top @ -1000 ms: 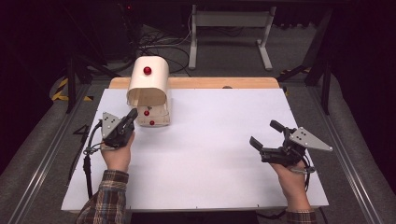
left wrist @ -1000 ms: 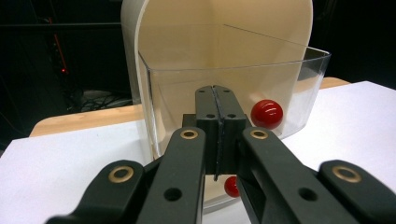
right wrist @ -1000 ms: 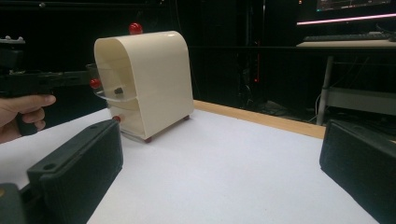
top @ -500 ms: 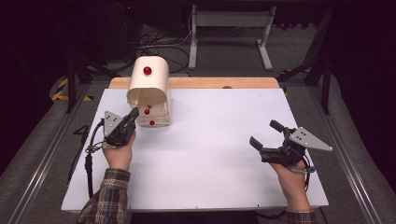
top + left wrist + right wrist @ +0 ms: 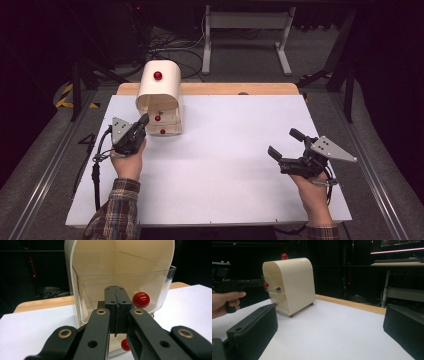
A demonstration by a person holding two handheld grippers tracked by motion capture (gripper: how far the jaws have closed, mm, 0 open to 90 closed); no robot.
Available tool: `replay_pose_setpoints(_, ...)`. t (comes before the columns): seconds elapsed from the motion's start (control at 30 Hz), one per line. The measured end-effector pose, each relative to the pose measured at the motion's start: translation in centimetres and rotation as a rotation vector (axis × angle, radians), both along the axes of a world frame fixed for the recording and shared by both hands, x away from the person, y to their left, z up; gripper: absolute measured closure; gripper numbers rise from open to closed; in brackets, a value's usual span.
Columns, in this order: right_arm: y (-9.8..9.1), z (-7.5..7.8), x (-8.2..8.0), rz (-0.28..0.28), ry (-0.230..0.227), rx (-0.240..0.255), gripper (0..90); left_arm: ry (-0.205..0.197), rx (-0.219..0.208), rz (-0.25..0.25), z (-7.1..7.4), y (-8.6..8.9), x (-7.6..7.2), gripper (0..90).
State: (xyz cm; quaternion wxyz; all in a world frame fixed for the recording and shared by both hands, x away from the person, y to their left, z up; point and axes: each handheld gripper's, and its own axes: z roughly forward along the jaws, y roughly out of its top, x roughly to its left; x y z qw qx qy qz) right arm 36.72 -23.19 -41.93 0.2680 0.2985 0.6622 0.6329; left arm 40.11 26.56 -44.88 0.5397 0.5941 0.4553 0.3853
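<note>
Change over the last second: none that can be seen. Both hands sit where they were, and the left gripper [image 5: 144, 120] has kept its jaws fully closed, pad to pad, with nothing between them.

Meaning for the job, as a judgement: this is a pause at the drawer, not progress. The top drawer [image 5: 95, 290] of the cream cabinet [image 5: 159, 92] stands part-way out, and its clear front wall is right at the closed jaw tips. Whether the tips touch it cannot be told. The red knob [image 5: 141, 300] is just to the right of the tips in the left gripper view, level with them and not gripped. A lower knob [image 5: 125, 345] sits below the jaws. With the jaws shut beside the knob, the likely next move is a push on the drawer front, or a reopen to take the knob.

Pose:
- left hand [image 5: 129, 162]: forearm in from the bottom edge, gripper held roughly level and pointing forward at the cabinet front, jaw line upright.
- right hand [image 5: 312, 187]: low over the white table [image 5: 225, 165], well apart from the cabinet. The right gripper [image 5: 283, 142] has its jaws wide open and empty; they aim across the table, with the cabinet far ahead and off to the left jaw's side in the right gripper view.
</note>
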Motion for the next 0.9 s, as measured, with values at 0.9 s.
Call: replay_pose_setpoints(0.9, -0.11, 0.05, -0.02, -0.001, -0.002, 0.003, 0.1, 0.007, -0.02, 0.008, -0.21, -0.35, 0.76, 90.0)
